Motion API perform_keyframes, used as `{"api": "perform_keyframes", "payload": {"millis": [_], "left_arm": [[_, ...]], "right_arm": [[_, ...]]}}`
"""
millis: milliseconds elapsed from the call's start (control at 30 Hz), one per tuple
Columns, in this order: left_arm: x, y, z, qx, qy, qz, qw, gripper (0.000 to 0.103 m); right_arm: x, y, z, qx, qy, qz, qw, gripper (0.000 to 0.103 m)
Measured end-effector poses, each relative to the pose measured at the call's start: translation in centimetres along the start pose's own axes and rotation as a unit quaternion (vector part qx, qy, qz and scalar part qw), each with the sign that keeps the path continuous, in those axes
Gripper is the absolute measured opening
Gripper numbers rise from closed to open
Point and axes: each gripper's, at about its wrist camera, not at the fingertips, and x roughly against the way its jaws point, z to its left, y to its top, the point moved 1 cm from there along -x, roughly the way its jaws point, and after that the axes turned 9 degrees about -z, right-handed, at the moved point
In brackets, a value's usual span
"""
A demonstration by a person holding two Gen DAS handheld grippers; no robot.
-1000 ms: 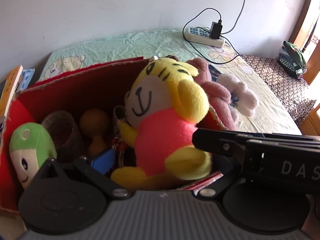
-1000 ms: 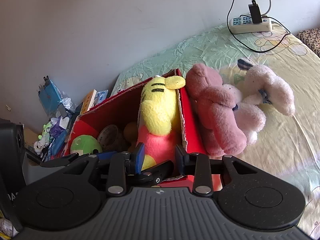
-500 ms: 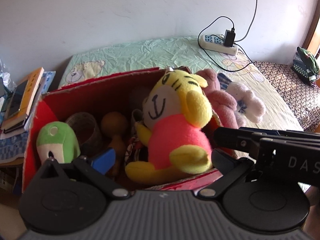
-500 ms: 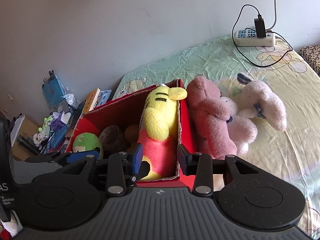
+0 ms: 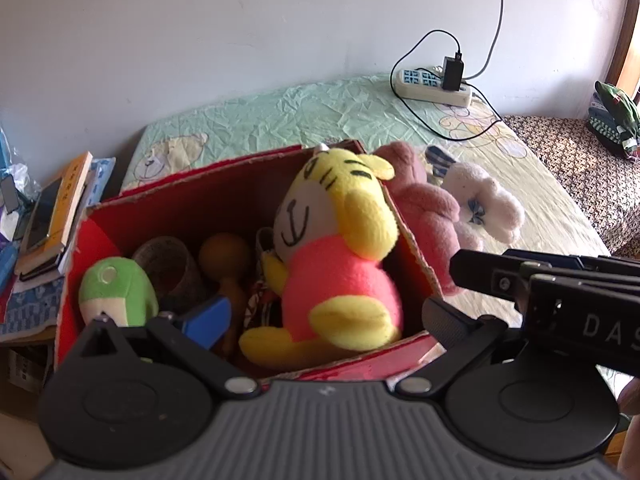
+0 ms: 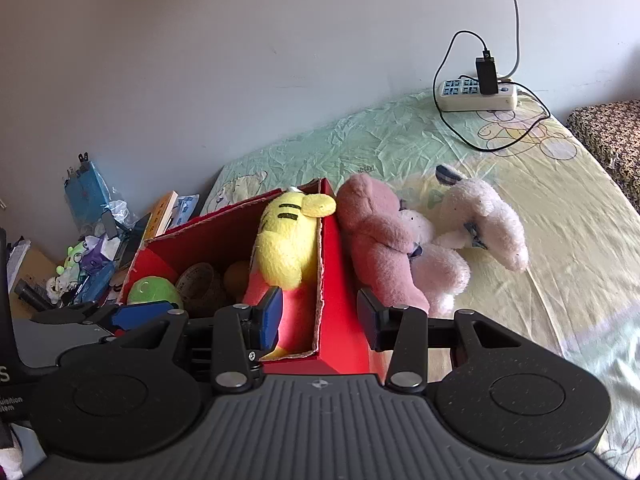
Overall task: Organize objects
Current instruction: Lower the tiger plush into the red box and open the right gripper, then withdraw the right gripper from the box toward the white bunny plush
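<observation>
A red cardboard box [image 5: 224,184] [image 6: 340,280] stands on the bed. A yellow tiger plush [image 5: 336,248] [image 6: 286,240] in a pink shirt sits upright at its right end. A green plush [image 5: 116,292] [image 6: 154,290], a woven cup [image 5: 168,260] and a brown wooden toy [image 5: 226,250] also lie inside. My left gripper [image 5: 326,322] hovers open over the box's near edge, holding nothing. My right gripper [image 6: 320,320] hangs above the box's near right corner. Its jaws are opening and its pads touch nothing. A pink bear [image 6: 376,236] and a pale rabbit plush [image 6: 480,216] lean on the box's outer right wall.
A power strip [image 5: 432,84] with a charger and cables lies on the sheet by the wall. Books and a phone [image 5: 52,208] are stacked left of the box, with more clutter [image 6: 88,256] beyond. A patterned seat [image 5: 576,152] stands at the right.
Both grippers have drawn back and up from the box, so more of the bed shows. The right jaws have spread wider. The tiger plush stays seated in the box.
</observation>
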Motion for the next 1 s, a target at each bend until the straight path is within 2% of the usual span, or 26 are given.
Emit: {"api": "perform_keyframes", "payload": {"millis": [300, 600, 1000], "left_arm": [[-0.8, -0.9, 0.4, -0.005, 0.002, 0.016, 0.9999, 0.102], [-0.4, -1.4, 0.3, -0.018, 0.004, 0.008, 0.9998, 0.102], [-0.1, -0.7, -0.6, 0.007, 0.041, 0.019, 0.999, 0.102]], "right_arm": [[0.0, -1.0, 0.0, -0.015, -0.02, 0.008, 1.0, 0.046], [0.4, -2.0, -0.4, -0.032, -0.03, 0.009, 0.999, 0.049], [-0.1, -0.7, -2.0, -0.015, 0.007, 0.028, 0.999, 0.049]]}}
